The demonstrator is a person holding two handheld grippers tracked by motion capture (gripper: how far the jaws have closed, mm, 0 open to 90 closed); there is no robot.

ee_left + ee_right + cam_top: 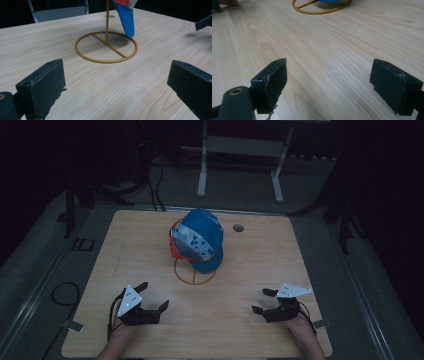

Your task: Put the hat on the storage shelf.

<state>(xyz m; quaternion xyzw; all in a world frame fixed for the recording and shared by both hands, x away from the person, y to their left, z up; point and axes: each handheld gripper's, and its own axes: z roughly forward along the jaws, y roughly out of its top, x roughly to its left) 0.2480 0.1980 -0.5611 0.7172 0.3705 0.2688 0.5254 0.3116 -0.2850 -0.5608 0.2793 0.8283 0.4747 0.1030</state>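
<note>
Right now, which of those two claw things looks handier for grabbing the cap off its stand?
Probably the left gripper: open, and it sits nearer the cap on the stand, facing it. The right gripper, also open, lies farther off.

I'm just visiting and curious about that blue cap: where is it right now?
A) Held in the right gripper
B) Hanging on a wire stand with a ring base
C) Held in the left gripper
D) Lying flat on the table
B: the cap sits atop the gold stand, while the left gripper and the right gripper rest open and empty near the table's front edge.
</note>
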